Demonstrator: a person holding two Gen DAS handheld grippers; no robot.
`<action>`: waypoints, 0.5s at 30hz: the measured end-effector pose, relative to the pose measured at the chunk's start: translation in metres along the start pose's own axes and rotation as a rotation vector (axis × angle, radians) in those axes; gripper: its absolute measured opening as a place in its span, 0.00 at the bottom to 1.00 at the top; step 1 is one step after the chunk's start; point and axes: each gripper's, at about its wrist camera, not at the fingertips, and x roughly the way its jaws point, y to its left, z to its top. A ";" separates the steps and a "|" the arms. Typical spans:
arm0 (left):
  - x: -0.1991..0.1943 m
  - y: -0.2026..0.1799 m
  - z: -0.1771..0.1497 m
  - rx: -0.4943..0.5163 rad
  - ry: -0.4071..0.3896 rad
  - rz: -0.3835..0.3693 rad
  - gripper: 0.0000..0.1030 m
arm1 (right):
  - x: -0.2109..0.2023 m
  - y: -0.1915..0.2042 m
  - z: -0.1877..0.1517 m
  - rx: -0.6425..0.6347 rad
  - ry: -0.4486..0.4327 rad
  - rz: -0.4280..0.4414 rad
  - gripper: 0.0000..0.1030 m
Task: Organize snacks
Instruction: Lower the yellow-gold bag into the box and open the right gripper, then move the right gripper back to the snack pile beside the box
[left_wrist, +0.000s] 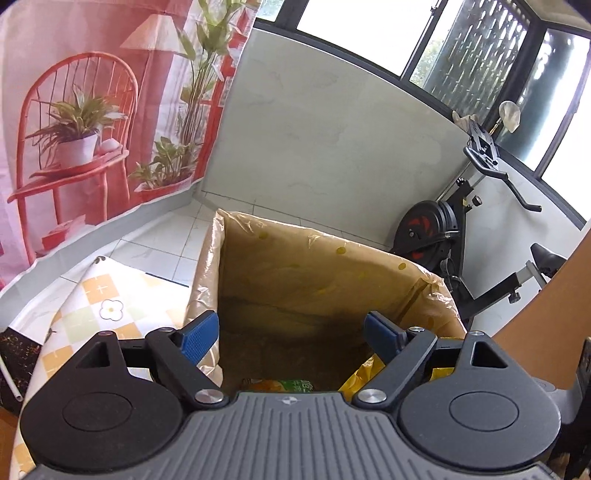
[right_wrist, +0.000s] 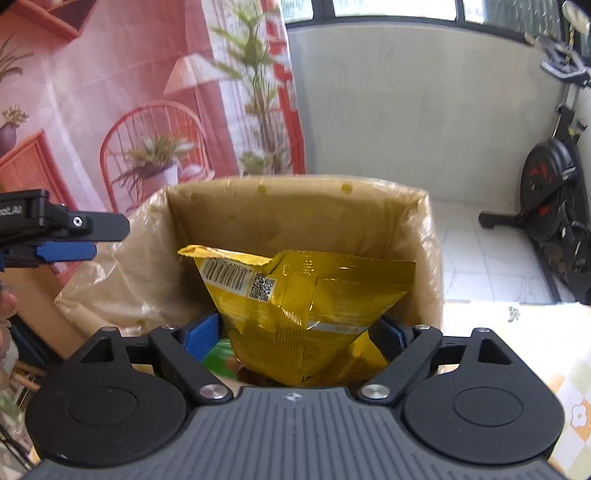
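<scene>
A cardboard box (left_wrist: 332, 254) lined with a clear dotted plastic bag stands open in front of both grippers. My left gripper (left_wrist: 291, 325) hangs open over it with nothing between its blue pads. At the box bottom lie a green and orange snack packet (left_wrist: 284, 386) and a yellow bag corner (left_wrist: 360, 376). In the right wrist view a yellow snack bag (right_wrist: 306, 295) stands inside the box (right_wrist: 295, 184), barcode side facing me. My right gripper (right_wrist: 295, 328) is open with the bag's lower part between its fingers. A green packet (right_wrist: 218, 356) shows underneath. One left gripper finger (right_wrist: 66, 251) reaches in from the left.
An exercise bike (left_wrist: 443, 229) (right_wrist: 554, 184) stands on the tiled floor right of the box. A checked flower-print tablecloth (left_wrist: 99, 306) (right_wrist: 517, 332) covers the table. A pink printed backdrop (left_wrist: 74, 110) hangs behind, and a brown board (left_wrist: 554, 295) is at the right.
</scene>
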 end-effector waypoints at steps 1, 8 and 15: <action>-0.003 0.000 0.000 0.001 -0.003 0.001 0.85 | -0.001 0.000 0.000 0.006 0.008 0.001 0.87; -0.019 0.000 -0.003 0.009 -0.008 0.005 0.85 | -0.017 -0.005 0.003 0.072 -0.007 0.011 0.93; -0.048 0.006 -0.005 -0.006 -0.020 -0.002 0.85 | -0.054 0.000 -0.002 0.083 -0.071 0.026 0.93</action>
